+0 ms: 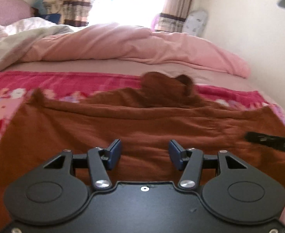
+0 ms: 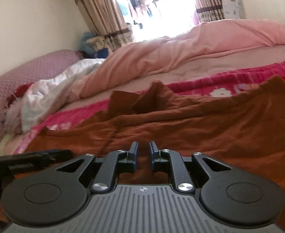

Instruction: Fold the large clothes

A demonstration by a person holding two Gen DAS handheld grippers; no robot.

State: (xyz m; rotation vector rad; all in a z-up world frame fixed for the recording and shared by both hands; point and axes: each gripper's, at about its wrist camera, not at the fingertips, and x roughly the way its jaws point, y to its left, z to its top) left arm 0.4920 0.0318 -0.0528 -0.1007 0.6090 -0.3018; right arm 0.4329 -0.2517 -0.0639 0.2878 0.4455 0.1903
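I am logging: brown garment (image 1: 142, 124) lying mid-frame on pink patterned blanket (image 1: 16, 97); pink duvet (image 1: 134, 44) and curtains (image 1: 74, 5) above; left gripper (image 1: 144, 153) gaping empty, right gripper (image 2: 143, 153) standing narrowly parted, empty.

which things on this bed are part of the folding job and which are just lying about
Part of the job:
- rust-brown cloth garment, spread flat
- left gripper, open, holding nothing
- right gripper, narrow gap, holding nothing

Lying about:
- magenta patterned blanket under the garment
- pale pink quilt
- crumpled white sheet
- striped beige curtains
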